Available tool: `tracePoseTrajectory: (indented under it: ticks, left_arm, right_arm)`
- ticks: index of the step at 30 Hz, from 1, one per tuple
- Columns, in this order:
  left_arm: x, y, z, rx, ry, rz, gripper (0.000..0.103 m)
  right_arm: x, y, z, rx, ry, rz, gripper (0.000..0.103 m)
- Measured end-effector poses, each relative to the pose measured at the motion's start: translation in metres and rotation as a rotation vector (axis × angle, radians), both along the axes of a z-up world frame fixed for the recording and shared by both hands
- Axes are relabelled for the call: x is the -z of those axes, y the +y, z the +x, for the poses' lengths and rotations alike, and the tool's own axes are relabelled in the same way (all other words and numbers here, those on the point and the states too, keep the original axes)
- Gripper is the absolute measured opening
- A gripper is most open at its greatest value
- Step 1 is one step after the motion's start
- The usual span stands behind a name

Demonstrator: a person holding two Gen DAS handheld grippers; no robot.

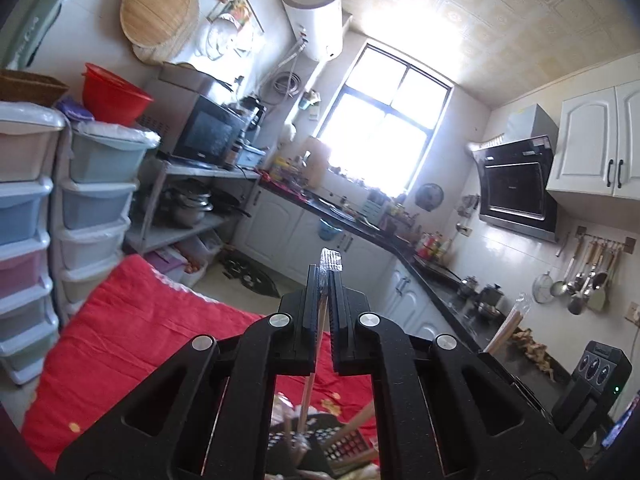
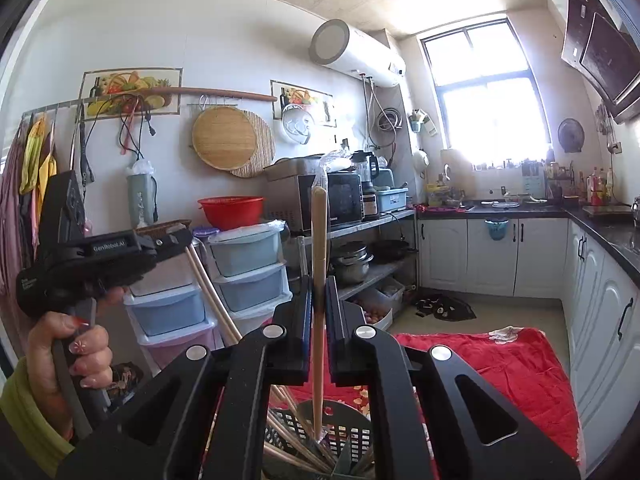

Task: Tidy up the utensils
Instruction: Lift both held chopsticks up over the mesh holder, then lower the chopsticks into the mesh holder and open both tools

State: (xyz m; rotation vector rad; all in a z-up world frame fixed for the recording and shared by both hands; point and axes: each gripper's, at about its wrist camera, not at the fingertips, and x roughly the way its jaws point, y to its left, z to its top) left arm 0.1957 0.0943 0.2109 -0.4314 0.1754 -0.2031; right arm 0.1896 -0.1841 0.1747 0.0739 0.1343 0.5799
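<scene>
The left gripper (image 1: 325, 280) is seen with its fingers closed on a thin wooden chopstick (image 1: 310, 384) in a clear plastic wrapper (image 1: 331, 260), whose crinkled end sticks out past the fingertips. The right gripper (image 2: 319, 300) is likewise closed, on a thicker pale wooden stick (image 2: 319, 248) that is held nearly upright; a wrapper tip shows at its top. Whether this stick is one utensil or a wrapped pair cannot be told.

Below both grippers a dark perforated holder (image 2: 352, 432) is only partly seen, being cut off by the gripper bodies and the frame edge. More wooden chopsticks (image 2: 288, 448) lean in it, and the lower tip of the right stick is seen over its opening. What else lies in the holder is too blurred to make out in the left view.

In the right view the left gripper's body (image 2: 96, 256) is seen from the side, gripped by a hand (image 2: 76, 352) with painted nails and a yellow-green sleeve; its fingers are hidden there.

The holder stands on a red cloth (image 1: 152, 320) with a flower pattern, which covers the bench. The room is a kitchen: stacked plastic drawers (image 1: 96, 200), a red bowl (image 1: 114, 96), a microwave (image 1: 208, 132), a white water heater (image 2: 356, 52), white cabinets under a dark counter (image 2: 608, 224), and a range hood (image 1: 516, 184). The window (image 2: 488, 100) is blown out by glare.
</scene>
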Motion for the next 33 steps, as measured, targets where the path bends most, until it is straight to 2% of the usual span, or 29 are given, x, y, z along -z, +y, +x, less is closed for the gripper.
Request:
tracePoseTrajectory:
  ticks: [9, 33]
  left_arm:
    - [0.014, 0.003, 0.001, -0.045, 0.015, 0.056, 0.002]
    - [0.084, -0.022, 0.02, 0.009, 0.133, 0.081, 0.002]
  right_arm:
    - [0.02, 0.016, 0.013, -0.003, 0.007, -0.033, 0.006]
    - [0.087, 0.051, 0.033, 0.004, 0.097, -0.129, 0.006]
